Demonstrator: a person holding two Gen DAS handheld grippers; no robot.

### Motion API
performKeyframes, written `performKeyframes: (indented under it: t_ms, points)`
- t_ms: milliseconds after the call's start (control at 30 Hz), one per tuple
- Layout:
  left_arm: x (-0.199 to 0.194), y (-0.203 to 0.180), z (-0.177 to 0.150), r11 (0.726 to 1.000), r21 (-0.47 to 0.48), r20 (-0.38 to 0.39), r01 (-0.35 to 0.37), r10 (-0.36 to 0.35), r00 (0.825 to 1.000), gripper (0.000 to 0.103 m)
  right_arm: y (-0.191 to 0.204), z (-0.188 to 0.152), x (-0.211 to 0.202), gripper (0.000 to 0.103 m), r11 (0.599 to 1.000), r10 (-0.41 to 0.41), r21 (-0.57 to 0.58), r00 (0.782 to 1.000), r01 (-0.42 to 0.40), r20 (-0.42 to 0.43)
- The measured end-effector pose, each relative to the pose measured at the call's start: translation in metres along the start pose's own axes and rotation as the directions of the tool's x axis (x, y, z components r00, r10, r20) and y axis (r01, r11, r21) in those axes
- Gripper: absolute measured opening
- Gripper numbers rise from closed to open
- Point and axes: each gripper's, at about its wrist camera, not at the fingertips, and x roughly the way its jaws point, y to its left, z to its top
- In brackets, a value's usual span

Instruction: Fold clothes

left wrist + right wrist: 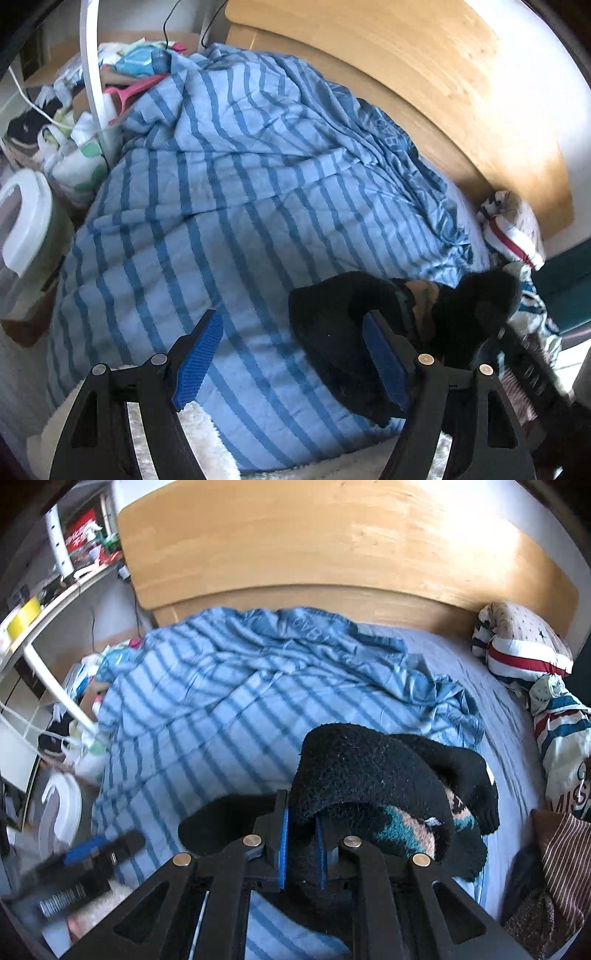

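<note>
1. Far left, beside the bed: a white lamp pole [90, 74], a heap of bags and oddments [70, 122], and a white-lidded tub [26, 218]. None of it belongs to the job.
2. Left tongs [291, 365]: wide apart, blue pads bare, nothing between them. They hang over the blue striped duvet [229, 206], with a dark fuzzy garment [332, 332] just past the right-hand pad. Contact there cannot be made out.
3. Centre: the duvet is rumpled over most of the bed, and the wooden headboard [332, 554] runs behind it. The fuzzy garment [369, 771] sits near the front, partly raised off the covers.
4. Right tongs [301, 849]: pinched nearly together on a fold of that black fuzzy garment. The cloth drapes over and past the tips, showing a teal and pink pattern [402, 830] on its underside. It looks like a thick sock or small knit; which one is unclear.
5. Step in hand, by my reading: pick-up and carry, with 1 item lifted and no fold made yet.
6. Next move likely needs the left tongs on a free edge, then the piece spread flat on smooth bedding.
7. Far right: striped pillows [524, 646] and more clothes [561, 849], apparently waiting.
</note>
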Motion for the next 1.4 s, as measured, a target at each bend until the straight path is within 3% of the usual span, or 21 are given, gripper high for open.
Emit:
performKeyframes:
  t_ms: [200, 333, 433, 533, 667, 733, 800, 833, 867, 900, 933, 1033, 1133, 1233, 1333, 1367, 1400]
  points:
    - [0.002, -0.029, -0.011, 0.994, 0.027, -0.048, 0.110, -0.108, 0.993, 0.078, -0.028, -0.016, -0.015, 0.017, 0.996, 0.032, 0.088, 0.999, -0.032, -0.005]
    - [0.003, -0.074, -0.031, 0.972, 0.168, -0.088, 0.165, -0.152, 0.985, 0.078, -0.048, -0.020, -0.038, 0.020, 0.993, 0.026, 0.117, 0.999, -0.030, 0.037]
    - [0.010, -0.114, -0.053, 0.942, 0.283, -0.119, 0.181, -0.152, 0.981, 0.078, -0.066, -0.025, -0.056, 0.031, 0.992, -0.019, 0.130, 0.997, 0.008, 0.077]
    - [0.027, -0.142, -0.070, 0.933, 0.312, -0.150, 0.181, -0.140, 0.979, 0.078, -0.099, -0.036, -0.073, 0.036, 0.981, -0.076, 0.188, 0.992, 0.056, 0.099]
    - [0.064, -0.160, -0.089, 0.943, 0.326, -0.172, 0.067, -0.010, 0.985, 0.078, -0.149, -0.063, -0.079, 0.038, 0.948, -0.157, 0.289, 0.986, 0.135, 0.056]
    - [0.085, -0.159, -0.098, 0.950, 0.312, -0.203, 0.017, 0.050, 0.978, 0.078, -0.170, -0.081, -0.074, 0.039, 0.928, -0.174, 0.337, 0.985, 0.159, 0.014]
    - [0.100, -0.157, -0.102, 0.955, 0.295, -0.258, 0.020, 0.060, 0.964, 0.078, -0.186, -0.096, -0.067, 0.040, 0.911, -0.182, 0.372, 0.983, 0.179, -0.027]
    - [0.108, -0.156, -0.106, 0.959, 0.283, -0.293, 0.025, 0.062, 0.954, 0.075, -0.192, -0.105, -0.061, 0.040, 0.903, -0.181, 0.388, 0.982, 0.187, -0.051]
    - [0.111, -0.155, -0.109, 0.961, 0.274, -0.311, 0.043, 0.046, 0.949, 0.065, -0.196, -0.110, -0.057, 0.040, 0.896, -0.178, 0.401, 0.982, 0.191, -0.070]
    - [0.112, -0.154, -0.112, 0.965, 0.255, -0.322, 0.067, 0.020, 0.946, 0.036, -0.199, -0.115, -0.052, 0.041, 0.888, -0.171, 0.417, 0.981, 0.192, -0.088]
    - [0.109, -0.152, -0.113, 0.968, 0.241, -0.308, 0.067, 0.011, 0.951, 0.023, -0.200, -0.121, -0.047, 0.042, 0.882, -0.157, 0.433, 0.982, 0.187, -0.103]
    - [0.090, -0.139, -0.106, 0.975, 0.193, -0.240, 0.107, -0.059, 0.969, 0.019, -0.197, -0.129, -0.039, 0.047, 0.878, -0.139, 0.442, 0.981, 0.184, -0.132]
    - [0.060, -0.104, -0.080, 0.993, 0.103, -0.101, 0.050, -0.039, 0.994, 0.018, -0.184, -0.130, -0.035, 0.048, 0.889, -0.141, 0.417, 0.980, 0.189, -0.143]
    - [0.038, -0.058, -0.051, 0.999, -0.028, -0.013, 0.042, -0.042, 0.999, 0.010, -0.167, -0.120, -0.032, 0.049, 0.904, -0.135, 0.390, 0.982, 0.178, -0.135]
    - [0.022, -0.001, -0.024, 0.985, -0.164, 0.043, 0.048, -0.042, 0.998, 0.009, -0.143, -0.107, -0.031, 0.051, 0.922, -0.112, 0.360, 0.987, 0.147, -0.117]
    - [0.008, 0.018, -0.018, 0.980, -0.198, 0.106, -0.034, 0.056, 0.993, 0.000, -0.135, -0.102, -0.030, 0.051, 0.928, -0.101, 0.349, 0.989, 0.134, -0.110]
    - [-0.006, 0.038, -0.012, 0.965, -0.236, 0.166, -0.115, 0.156, 0.974, 0.000, -0.123, -0.097, -0.030, 0.053, 0.936, -0.089, 0.330, 0.991, 0.118, -0.102]
